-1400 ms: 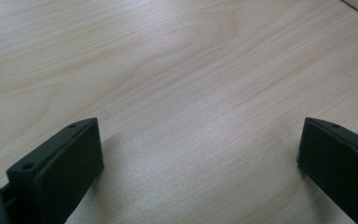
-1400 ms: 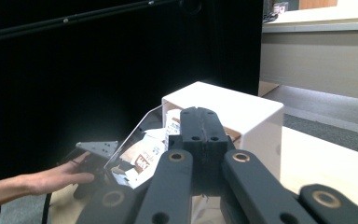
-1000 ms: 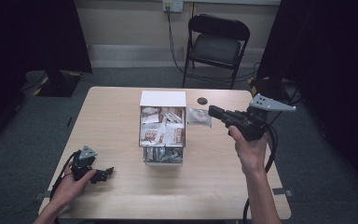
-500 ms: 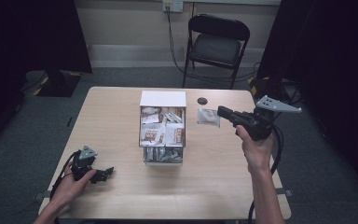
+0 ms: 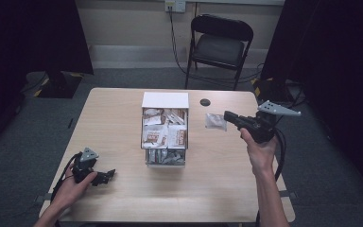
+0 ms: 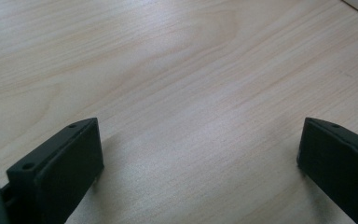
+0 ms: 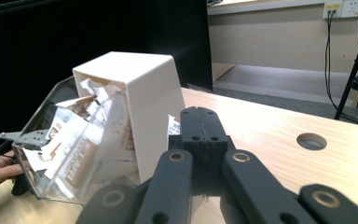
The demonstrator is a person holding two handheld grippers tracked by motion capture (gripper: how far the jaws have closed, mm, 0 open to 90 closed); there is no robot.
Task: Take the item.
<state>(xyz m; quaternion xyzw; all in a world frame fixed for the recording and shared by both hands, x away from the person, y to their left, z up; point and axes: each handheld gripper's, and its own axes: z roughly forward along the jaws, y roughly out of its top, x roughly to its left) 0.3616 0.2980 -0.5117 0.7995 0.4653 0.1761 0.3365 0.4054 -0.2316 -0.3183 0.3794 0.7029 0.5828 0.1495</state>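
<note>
right claw [image 5: 227,115]: clamped on small packet [image 5: 215,121] | left claw [image 5: 108,175]: jaws wide, nothing held

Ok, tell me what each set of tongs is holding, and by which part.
Right tongs pinch the small packet by one edge; left tongs hold nothing.

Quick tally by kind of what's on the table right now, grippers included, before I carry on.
Grippers: 2, left gripper resting on the table, right gripper shut on a packet
Clear box with a white back, full of packets too many to count: 1
Loose packet at the right gripper's tip: 1
Round hole in the table: 1
Total: 5
</note>
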